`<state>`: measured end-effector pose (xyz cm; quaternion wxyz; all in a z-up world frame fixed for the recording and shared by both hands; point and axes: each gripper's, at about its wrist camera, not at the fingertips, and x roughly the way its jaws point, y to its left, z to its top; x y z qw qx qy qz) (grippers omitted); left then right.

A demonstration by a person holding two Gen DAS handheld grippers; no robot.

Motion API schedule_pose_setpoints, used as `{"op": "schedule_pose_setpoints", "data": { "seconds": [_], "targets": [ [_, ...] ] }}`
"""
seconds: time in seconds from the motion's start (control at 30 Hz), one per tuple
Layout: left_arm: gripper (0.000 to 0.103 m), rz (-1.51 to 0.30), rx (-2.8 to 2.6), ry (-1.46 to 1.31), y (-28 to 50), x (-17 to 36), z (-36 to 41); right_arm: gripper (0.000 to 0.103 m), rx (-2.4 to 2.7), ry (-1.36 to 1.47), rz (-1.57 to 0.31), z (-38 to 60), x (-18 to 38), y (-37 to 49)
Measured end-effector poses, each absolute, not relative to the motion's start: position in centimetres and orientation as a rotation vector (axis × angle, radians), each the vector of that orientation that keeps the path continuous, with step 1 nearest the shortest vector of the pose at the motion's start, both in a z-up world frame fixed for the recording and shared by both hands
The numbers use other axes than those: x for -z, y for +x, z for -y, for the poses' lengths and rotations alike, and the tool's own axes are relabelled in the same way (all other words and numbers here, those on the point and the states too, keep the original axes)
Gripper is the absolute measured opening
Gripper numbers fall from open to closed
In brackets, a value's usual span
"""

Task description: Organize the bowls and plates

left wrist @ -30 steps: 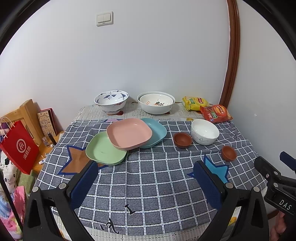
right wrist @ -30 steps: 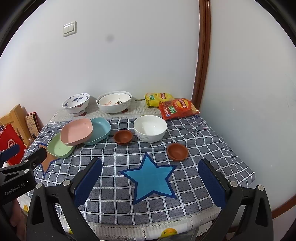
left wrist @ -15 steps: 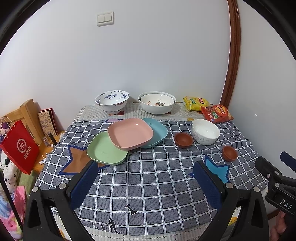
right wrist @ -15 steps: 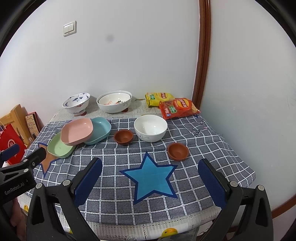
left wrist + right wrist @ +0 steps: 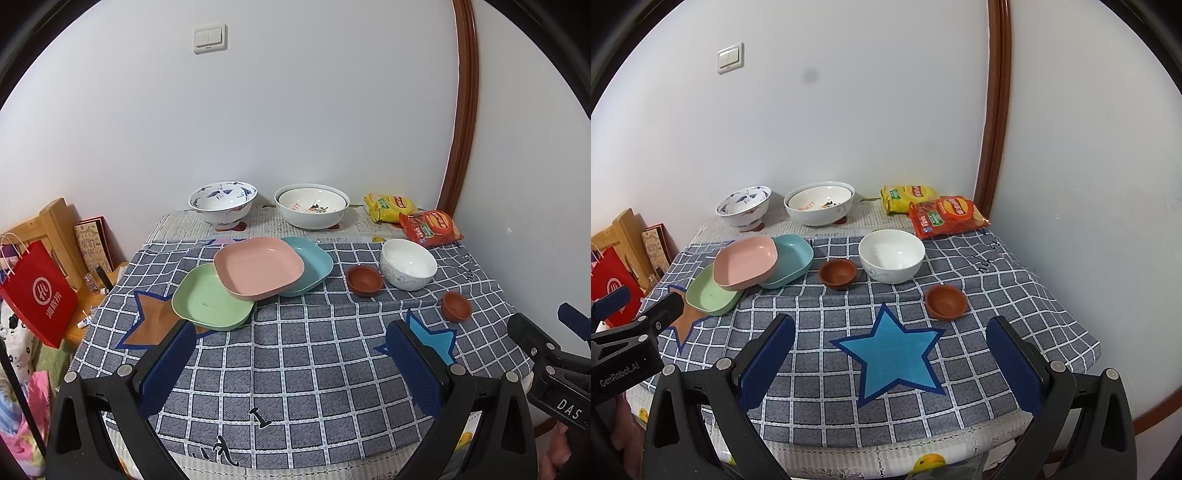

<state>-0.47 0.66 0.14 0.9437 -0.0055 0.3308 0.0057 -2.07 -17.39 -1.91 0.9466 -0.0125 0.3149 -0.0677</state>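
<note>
A pink plate [image 5: 258,271] rests tilted on a green plate [image 5: 208,302] and a teal plate [image 5: 314,264]. A plain white bowl [image 5: 408,263] stands between two small brown bowls [image 5: 364,280] [image 5: 456,304]. A blue-patterned bowl [image 5: 222,201] and a large white bowl [image 5: 311,206] stand at the back. My left gripper [image 5: 291,354] is open and empty above the front of the cloth. My right gripper [image 5: 890,352] is open and empty over the blue star; the pink plate [image 5: 745,262] and the white bowl [image 5: 891,254] lie beyond it.
The table [image 5: 295,373] has a grey checked cloth and stands in a wall corner. Yellow [image 5: 388,206] and red [image 5: 430,227] snack bags lie at the back right. A red paper bag [image 5: 37,295] and wooden furniture [image 5: 44,225] stand left of the table.
Both grippers stay open and almost still. The left wrist view has shifted very slightly, so the table items sit a touch further right.
</note>
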Motion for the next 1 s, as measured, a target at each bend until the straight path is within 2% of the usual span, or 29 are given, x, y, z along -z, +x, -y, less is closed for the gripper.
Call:
{"op": "schedule_pose_setpoints", "data": {
  "seconds": [1.0],
  "targets": [
    [0.103,-0.664,-0.011,-0.008,-0.58,-0.28,-0.43,0.102,0.135,-0.022,-0.639,17.28,1.77,-2.30]
  ]
}}
